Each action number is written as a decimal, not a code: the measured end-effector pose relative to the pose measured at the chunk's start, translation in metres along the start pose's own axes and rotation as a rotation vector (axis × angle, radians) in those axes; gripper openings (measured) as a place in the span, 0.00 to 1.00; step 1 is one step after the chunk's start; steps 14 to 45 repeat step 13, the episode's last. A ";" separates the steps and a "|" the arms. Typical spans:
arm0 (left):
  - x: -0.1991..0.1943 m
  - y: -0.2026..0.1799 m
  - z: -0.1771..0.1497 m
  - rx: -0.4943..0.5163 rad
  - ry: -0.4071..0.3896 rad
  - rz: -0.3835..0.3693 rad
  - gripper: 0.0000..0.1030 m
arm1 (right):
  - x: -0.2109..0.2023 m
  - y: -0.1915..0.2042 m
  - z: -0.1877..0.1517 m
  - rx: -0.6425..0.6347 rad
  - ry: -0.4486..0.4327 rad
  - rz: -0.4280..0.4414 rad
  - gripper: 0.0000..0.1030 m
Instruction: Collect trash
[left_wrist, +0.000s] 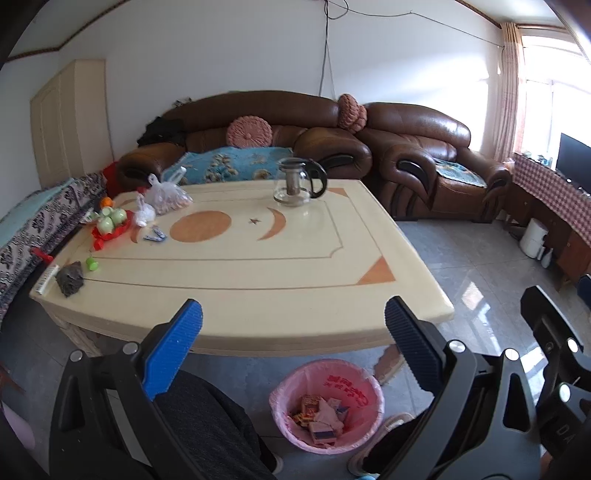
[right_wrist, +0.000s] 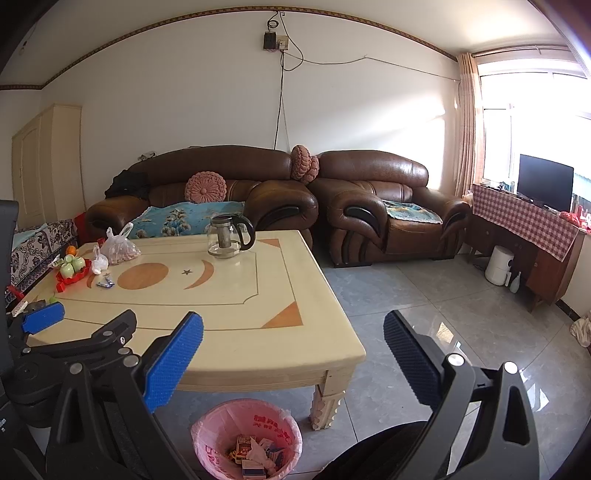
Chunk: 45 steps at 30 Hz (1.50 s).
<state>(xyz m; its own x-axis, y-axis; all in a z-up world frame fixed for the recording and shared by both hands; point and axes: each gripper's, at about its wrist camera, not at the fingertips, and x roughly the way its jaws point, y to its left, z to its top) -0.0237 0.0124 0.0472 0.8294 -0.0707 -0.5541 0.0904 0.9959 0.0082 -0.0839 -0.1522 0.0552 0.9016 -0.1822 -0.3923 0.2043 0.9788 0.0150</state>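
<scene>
A bin with a pink liner (left_wrist: 327, 404) (right_wrist: 246, 439) stands on the floor below the near edge of the cream table (left_wrist: 258, 280) (right_wrist: 221, 321); small boxes and crumpled paper lie inside it. On the table's left part lie blue-and-white wrappers (left_wrist: 155, 234) (right_wrist: 105, 283), a dark crumpled lump (left_wrist: 70, 278) and a white knotted bag (left_wrist: 144, 214). My left gripper (left_wrist: 293, 314) hangs open over the table's near edge, nothing between its fingers. My right gripper (right_wrist: 293, 328) is open too, empty, by the table's near right corner, above the bin.
A glass teapot (left_wrist: 297, 182) stands at the table's far side, with a bag of nuts (left_wrist: 168, 197) and a red tray of green cups (left_wrist: 110, 221) at the left. Brown sofas (left_wrist: 424, 155) line the wall. A person's dark-clad knees (left_wrist: 207, 424) sit beside the bin.
</scene>
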 end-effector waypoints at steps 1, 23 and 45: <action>0.001 0.001 0.000 -0.002 0.003 0.001 0.94 | 0.000 -0.001 0.000 -0.001 0.001 0.000 0.93; 0.004 0.000 -0.002 0.003 0.012 0.001 0.94 | 0.005 -0.003 0.002 -0.007 0.008 0.004 0.93; 0.004 0.000 -0.002 0.003 0.012 0.001 0.94 | 0.005 -0.003 0.002 -0.007 0.008 0.004 0.93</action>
